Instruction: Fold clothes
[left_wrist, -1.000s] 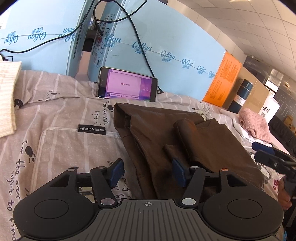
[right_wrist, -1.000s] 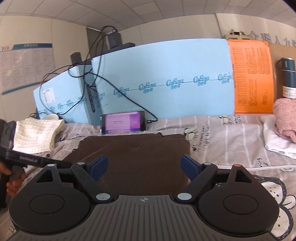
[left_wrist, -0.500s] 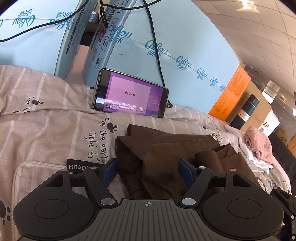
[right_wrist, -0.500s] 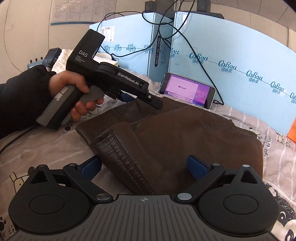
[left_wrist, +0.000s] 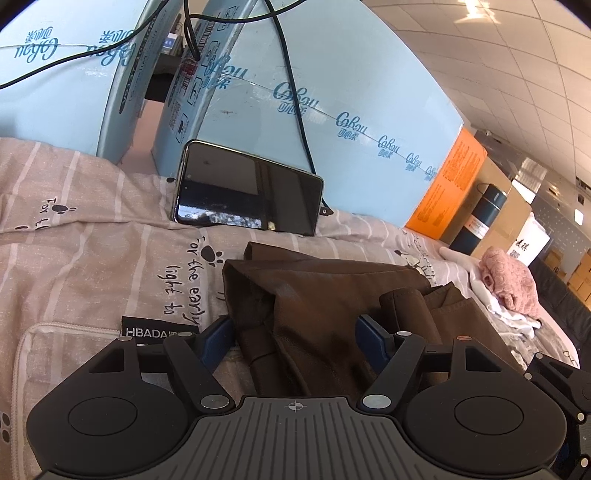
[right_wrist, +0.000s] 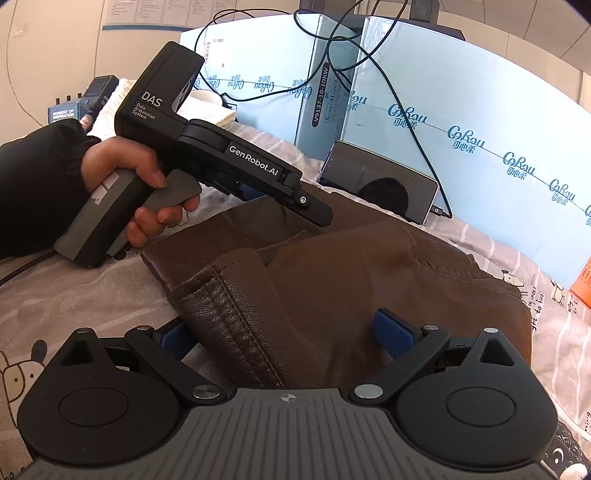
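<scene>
A brown leather garment (right_wrist: 351, 266) lies folded on the striped bedsheet (left_wrist: 92, 251). My left gripper (left_wrist: 295, 339) is low over its left edge; the jaws are closing, a bunch of brown fabric (left_wrist: 314, 314) stands between the blue pads, and I see no firm press. My right gripper (right_wrist: 284, 336) straddles the stitched near fold (right_wrist: 229, 317); its jaws are wide apart and closing slightly, with the leather between them and not pinched. A hand (right_wrist: 140, 184) in a black sleeve holds the left gripper's handle at the garment's far left.
A dark phone (left_wrist: 247, 195) leans on blue foam boards (left_wrist: 332, 92) behind the garment, with cables over them. To the right are a pink knit (left_wrist: 509, 280) on white cloth, a dark flask (left_wrist: 480, 218) and cardboard boxes. A cream knit (right_wrist: 207, 107) lies at the back left.
Both grippers came down and in over the garment; the right one swung left, bringing the left gripper and hand into its view. The phone screen went from purple to dark.
</scene>
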